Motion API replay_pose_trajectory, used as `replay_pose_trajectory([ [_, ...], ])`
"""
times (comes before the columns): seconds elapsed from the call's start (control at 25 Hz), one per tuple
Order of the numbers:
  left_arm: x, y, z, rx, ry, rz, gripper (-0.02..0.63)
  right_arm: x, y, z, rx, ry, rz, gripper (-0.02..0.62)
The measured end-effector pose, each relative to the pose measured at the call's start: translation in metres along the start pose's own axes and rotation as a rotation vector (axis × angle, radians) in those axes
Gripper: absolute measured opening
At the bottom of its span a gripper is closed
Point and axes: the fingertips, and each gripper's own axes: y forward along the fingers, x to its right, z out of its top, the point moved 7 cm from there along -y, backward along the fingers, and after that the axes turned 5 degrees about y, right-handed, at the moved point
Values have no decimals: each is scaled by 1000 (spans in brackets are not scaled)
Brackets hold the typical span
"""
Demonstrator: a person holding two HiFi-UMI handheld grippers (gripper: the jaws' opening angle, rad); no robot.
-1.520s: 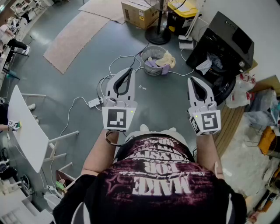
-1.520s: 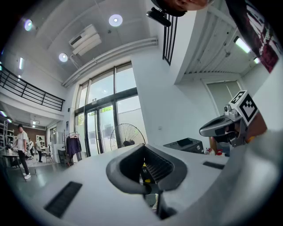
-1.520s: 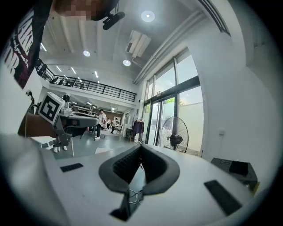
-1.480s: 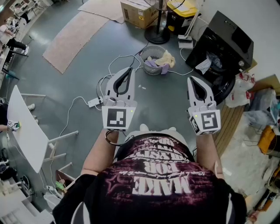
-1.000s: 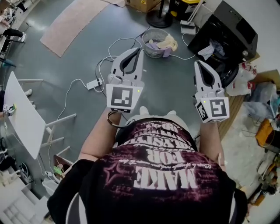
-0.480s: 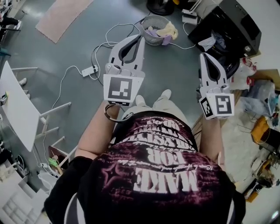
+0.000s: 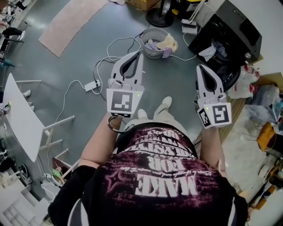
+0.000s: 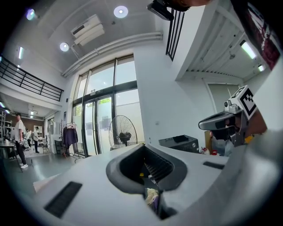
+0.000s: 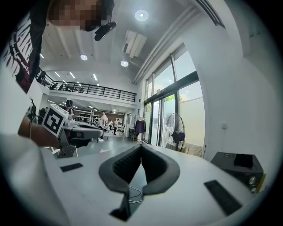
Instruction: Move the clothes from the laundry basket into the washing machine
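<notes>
A round grey laundry basket (image 7: 155,43) stands on the floor ahead, holding yellow and purple clothes (image 7: 166,43). To its right sits the black washing machine (image 7: 228,37) with its door open and a pale garment (image 7: 207,52) hanging at the opening. My left gripper (image 7: 139,54) is held level above the floor, short of the basket, shut and empty. My right gripper (image 7: 201,68) is level too, shut and empty, near the machine's front. In the left gripper view a bit of the clothes (image 8: 152,195) shows through the gap behind the shut jaws.
White cables and a power strip (image 7: 91,85) lie on the floor left of the basket. A standing fan's base (image 7: 159,17), a cardboard box (image 7: 141,3) and a yellow bin stand behind. A white table (image 7: 21,120) is at the left, plastic bags (image 7: 247,88) at the right.
The view has swung and both grippers have sunk slightly. The basket and the machine now sit nearer the gripper tips than at first. Both grippers stayed shut and empty.
</notes>
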Motion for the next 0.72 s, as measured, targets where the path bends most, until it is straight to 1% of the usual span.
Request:
replay_pose_trajectory([
  [0.16,2,18,4,0,1,5,5,21,11,-1,5,12,4,6],
  [0.4,-5,48,1,-11,-38,30,5,50,34,-5,-7,18,26,6],
  [0.72,-10,90,-6,-49,-31,52,5,85,69,-9,-20,27,53,14],
])
